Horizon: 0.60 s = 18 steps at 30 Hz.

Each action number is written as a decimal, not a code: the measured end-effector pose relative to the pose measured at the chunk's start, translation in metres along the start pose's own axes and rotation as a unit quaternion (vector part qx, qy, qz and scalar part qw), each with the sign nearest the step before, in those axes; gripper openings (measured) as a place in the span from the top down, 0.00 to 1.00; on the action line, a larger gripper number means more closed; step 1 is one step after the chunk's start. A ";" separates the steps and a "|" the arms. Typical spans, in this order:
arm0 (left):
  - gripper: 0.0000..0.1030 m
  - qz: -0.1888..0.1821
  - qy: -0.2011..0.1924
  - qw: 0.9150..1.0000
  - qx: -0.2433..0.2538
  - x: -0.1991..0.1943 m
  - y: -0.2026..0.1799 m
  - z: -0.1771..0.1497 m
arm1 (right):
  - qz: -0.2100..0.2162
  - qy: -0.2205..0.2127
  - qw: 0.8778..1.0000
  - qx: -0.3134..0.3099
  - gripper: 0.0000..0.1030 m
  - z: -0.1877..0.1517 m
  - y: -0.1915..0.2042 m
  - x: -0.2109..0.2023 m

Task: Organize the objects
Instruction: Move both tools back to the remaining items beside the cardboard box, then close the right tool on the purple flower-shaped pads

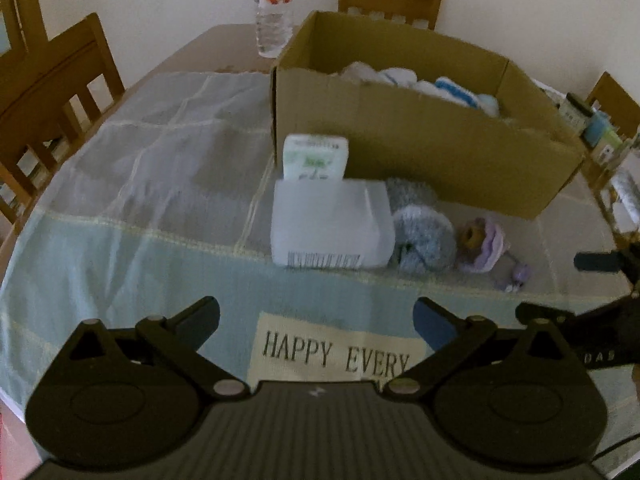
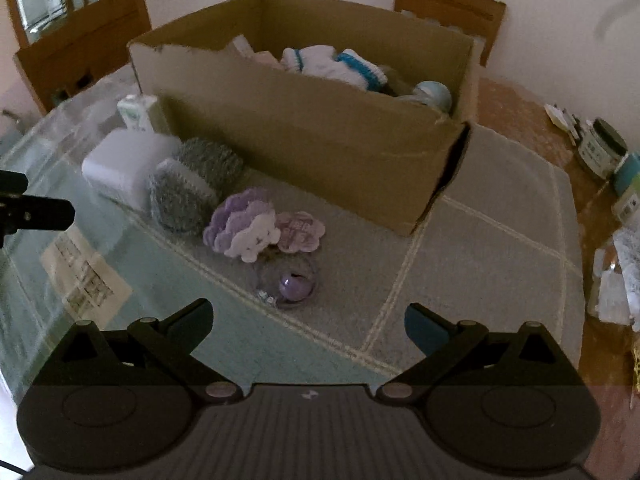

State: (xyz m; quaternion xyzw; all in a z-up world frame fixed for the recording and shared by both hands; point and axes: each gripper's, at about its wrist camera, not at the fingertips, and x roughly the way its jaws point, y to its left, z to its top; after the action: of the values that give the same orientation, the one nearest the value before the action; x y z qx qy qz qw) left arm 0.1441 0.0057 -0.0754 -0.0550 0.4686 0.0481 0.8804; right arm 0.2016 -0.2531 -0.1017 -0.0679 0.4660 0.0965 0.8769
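A cardboard box (image 1: 440, 152) (image 2: 304, 140) stands on the table and holds white and blue cloth items. In front of it lie a white box with a barcode (image 1: 332, 224) (image 2: 124, 168), a small white and green carton (image 1: 316, 158) (image 2: 138, 114), two grey scrub sponges (image 1: 422, 232) (image 2: 192, 184), purple cloud-shaped pads (image 1: 486, 246) (image 2: 256, 230) and a small purple round item in clear wrap (image 2: 294, 284). My left gripper (image 1: 316, 318) is open, short of the white box. My right gripper (image 2: 308, 322) is open too, just short of the purple round item.
A water bottle (image 1: 274, 20) stands behind the box. Wooden chairs (image 1: 60, 88) (image 2: 448, 8) ring the table. Jars and packets (image 2: 604, 152) crowd the right edge. A pale blue-green cloth (image 1: 140, 168) with a "HAPPY EVERY" label covers the table.
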 end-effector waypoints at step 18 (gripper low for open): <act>0.01 0.013 0.008 0.999 -0.034 0.011 0.006 -0.003 | 0.044 -0.034 0.988 -0.144 0.20 0.027 0.030 0.028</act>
State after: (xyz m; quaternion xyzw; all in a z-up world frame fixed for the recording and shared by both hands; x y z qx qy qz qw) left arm 0.1473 0.0116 -0.0868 -0.0793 0.4740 0.0750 0.8737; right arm 0.2318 -0.2150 -0.1111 -0.1697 0.4193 0.2036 0.8683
